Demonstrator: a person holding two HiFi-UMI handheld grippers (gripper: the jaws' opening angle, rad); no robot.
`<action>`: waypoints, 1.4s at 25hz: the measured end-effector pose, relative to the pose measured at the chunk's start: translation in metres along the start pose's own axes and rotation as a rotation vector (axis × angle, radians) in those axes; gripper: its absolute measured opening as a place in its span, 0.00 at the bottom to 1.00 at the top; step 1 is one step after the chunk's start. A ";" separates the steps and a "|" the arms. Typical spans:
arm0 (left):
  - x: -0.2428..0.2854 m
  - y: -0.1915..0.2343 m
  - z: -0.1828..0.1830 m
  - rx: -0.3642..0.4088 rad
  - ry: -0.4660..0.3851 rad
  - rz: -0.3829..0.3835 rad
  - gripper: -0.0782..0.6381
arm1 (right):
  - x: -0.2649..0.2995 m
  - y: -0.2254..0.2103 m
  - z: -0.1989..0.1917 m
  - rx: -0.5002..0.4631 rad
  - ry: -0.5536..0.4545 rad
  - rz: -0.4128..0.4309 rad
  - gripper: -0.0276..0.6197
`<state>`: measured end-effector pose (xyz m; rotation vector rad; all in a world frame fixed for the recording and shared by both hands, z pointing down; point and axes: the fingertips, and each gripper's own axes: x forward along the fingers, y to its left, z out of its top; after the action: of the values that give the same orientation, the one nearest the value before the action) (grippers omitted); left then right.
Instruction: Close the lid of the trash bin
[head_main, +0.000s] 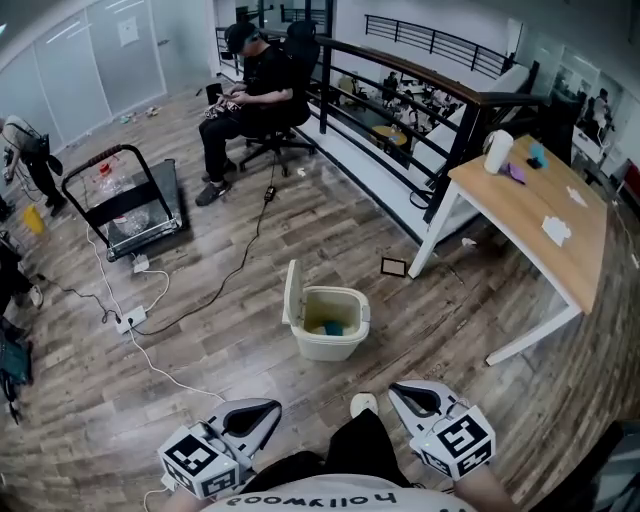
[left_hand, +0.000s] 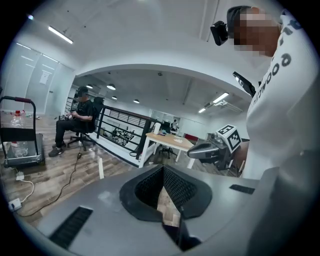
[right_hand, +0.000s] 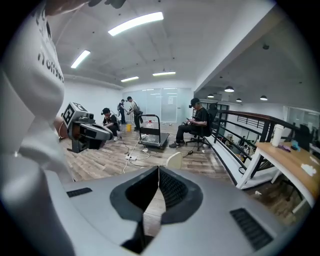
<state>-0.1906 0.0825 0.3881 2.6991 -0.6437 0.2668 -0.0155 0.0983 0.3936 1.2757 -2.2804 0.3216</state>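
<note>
Head view: the trash bin (head_main: 332, 328) stands on the wooden floor (head_main: 440, 330) with its lid (head_main: 292, 292) raised upright on its left side. The left gripper (head_main: 268, 411) and the right gripper (head_main: 402, 393) are well apart from it, near the person. Both have their jaws pressed together and hold nothing.

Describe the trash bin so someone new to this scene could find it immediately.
From the long wooden table on the right of the head view, look left across the plank floor. A small cream trash bin stands there on its own, its lid raised upright on its left side and a blue item inside.
</note>
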 end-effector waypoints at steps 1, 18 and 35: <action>0.004 0.004 0.000 0.001 0.003 0.014 0.12 | 0.004 -0.008 0.001 0.016 -0.005 -0.001 0.06; 0.114 0.050 0.042 -0.137 -0.011 0.115 0.12 | 0.064 -0.130 0.006 0.087 0.023 0.112 0.06; 0.252 0.054 0.076 -0.066 0.055 0.140 0.12 | 0.110 -0.255 0.008 0.210 0.008 0.230 0.06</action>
<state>0.0134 -0.0924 0.3998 2.5786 -0.8124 0.3480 0.1500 -0.1210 0.4357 1.1058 -2.4419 0.6614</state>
